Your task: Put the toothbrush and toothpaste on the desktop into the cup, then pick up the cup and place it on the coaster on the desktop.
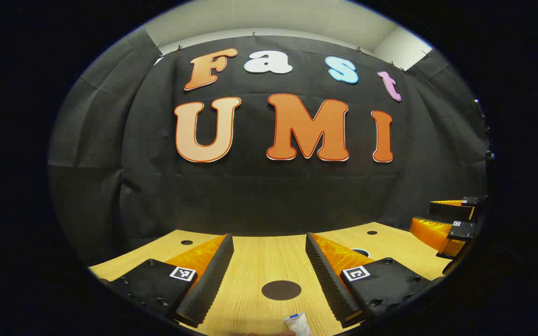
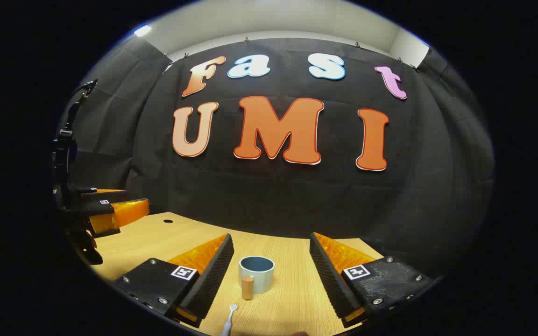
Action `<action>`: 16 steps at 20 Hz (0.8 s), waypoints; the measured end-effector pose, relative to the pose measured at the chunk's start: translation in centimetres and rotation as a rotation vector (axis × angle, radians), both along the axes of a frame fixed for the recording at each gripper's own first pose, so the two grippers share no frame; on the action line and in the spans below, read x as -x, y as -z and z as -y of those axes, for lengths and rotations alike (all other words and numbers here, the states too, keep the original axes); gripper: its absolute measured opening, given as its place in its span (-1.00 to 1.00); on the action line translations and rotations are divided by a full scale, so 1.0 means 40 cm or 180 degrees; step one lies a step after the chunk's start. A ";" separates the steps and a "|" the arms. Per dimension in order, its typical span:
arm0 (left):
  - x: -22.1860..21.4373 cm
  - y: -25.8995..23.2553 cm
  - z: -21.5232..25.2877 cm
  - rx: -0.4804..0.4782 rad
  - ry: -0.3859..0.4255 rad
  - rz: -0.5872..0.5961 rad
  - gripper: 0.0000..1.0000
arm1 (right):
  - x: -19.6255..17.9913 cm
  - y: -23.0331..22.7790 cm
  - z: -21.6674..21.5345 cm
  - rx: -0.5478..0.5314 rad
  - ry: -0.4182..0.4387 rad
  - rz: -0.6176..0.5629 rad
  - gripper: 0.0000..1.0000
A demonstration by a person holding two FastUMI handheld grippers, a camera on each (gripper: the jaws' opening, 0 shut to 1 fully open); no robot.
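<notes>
Wooden desktop carries everything; both grippers are held above it with jaws apart, nothing gripped. Nearest its front edge the toothbrush and toothpaste are cropped. Farther in stand the cup, touched by a wooden peg, and the dark coaster. A careless reach could topple the cup.

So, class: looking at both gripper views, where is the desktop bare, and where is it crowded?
Bare wood lies beyond the cup toward the wall, and around the coaster. It is crowded between the right gripper fingers: cup, wooden peg and toothbrush sit close together.
</notes>
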State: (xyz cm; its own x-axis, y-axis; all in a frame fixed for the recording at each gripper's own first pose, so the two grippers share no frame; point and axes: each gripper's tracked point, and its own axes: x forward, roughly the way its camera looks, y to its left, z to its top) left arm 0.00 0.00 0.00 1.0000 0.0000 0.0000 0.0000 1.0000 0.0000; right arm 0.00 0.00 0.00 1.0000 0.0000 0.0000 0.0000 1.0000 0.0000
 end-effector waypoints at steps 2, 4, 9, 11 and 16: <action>-0.001 -0.001 -0.002 -0.0004 -0.0011 0.0004 0.96 | 0.000 -0.001 -0.003 -0.0008 -0.0012 0.0001 0.96; -0.001 -0.003 -0.001 0.0004 -0.0014 0.0002 0.96 | 0.000 0.000 -0.006 0.0001 -0.0016 -0.0003 0.96; 0.000 -0.004 -0.010 0.0016 -0.0033 0.0003 0.96 | -0.002 0.000 -0.012 0.0002 -0.0029 -0.0004 0.96; 0.001 -0.005 -0.008 0.0012 -0.0034 0.0002 0.96 | -0.001 0.001 -0.009 0.0001 -0.0020 0.0001 0.96; 0.003 0.002 -0.003 0.0023 -0.0009 -0.0050 0.96 | 0.001 0.011 -0.009 -0.0020 -0.0031 -0.0056 0.96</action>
State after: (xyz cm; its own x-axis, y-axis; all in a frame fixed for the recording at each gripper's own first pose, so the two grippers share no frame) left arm -0.13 0.11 -0.07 0.9999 0.0029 -0.0156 -0.0030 1.0000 -0.0071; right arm -0.04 0.37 -0.45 0.9998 0.0097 -0.0174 -0.0096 0.9999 0.0064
